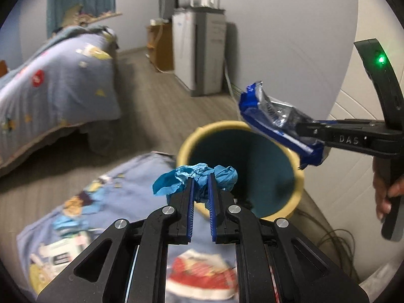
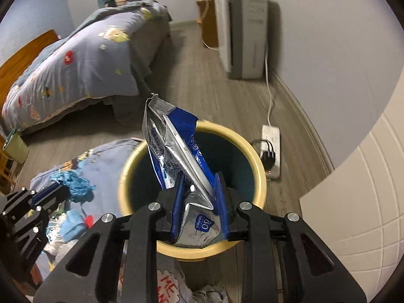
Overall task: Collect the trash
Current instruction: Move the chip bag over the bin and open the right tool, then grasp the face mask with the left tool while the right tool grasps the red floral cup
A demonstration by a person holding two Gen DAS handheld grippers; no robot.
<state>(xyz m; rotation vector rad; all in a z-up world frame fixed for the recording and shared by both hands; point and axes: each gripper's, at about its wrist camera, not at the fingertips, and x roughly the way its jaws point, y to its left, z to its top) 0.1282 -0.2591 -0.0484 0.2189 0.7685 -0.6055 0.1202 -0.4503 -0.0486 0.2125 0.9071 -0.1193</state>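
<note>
A round bin with a yellow rim and dark teal inside stands on the floor; in the right wrist view the bin lies right under my fingers. My left gripper is shut on a crumpled blue tissue, held at the bin's near rim. My right gripper is shut on a blue and silver foil wrapper, which hangs over the bin's mouth. From the left wrist view the right gripper comes in from the right with the wrapper. The left gripper with its tissue shows at the left.
A patterned blue blanket with scraps on it lies on the floor left of the bin. A bed stands behind. A grey appliance is against the wall, and a power strip with a cable lies right of the bin. A person's hand holds the right gripper.
</note>
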